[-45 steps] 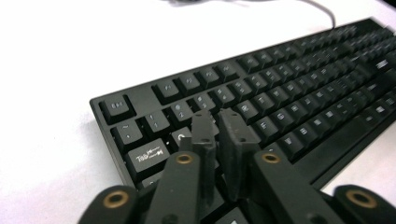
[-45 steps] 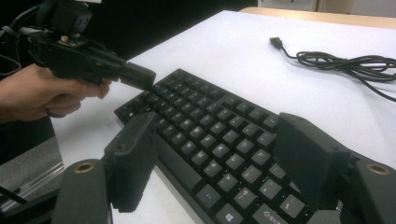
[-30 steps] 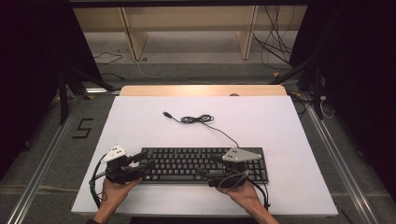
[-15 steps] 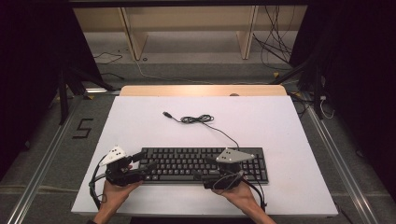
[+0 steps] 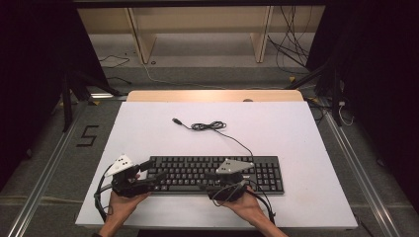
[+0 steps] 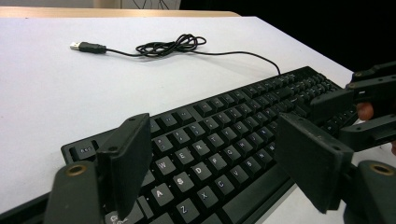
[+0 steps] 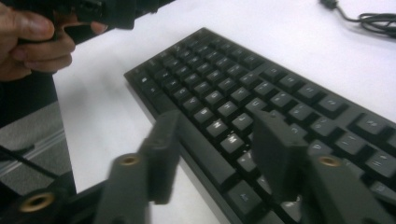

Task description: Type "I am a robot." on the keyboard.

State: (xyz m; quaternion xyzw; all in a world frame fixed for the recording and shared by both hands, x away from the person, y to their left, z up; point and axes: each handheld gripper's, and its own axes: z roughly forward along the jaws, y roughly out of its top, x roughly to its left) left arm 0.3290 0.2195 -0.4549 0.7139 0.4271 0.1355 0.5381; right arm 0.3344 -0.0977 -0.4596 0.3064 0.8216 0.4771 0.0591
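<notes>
Keyboard (image 5: 217,174) lay at lower centre of the white bench (image 5: 296,133). Left claw (image 5: 154,174) stood released over its left end; right claw (image 5: 223,180) released at the front edge. Judged: both should clamp the edges evenly, sparing the keys and cable (image 5: 207,126).

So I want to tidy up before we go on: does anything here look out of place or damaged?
Nothing looks damaged. The one loose end: the keyboard is unplugged, its cable lying bunched on the white table with the USB plug free. The keyboard lies straight, near the front edge.
</notes>
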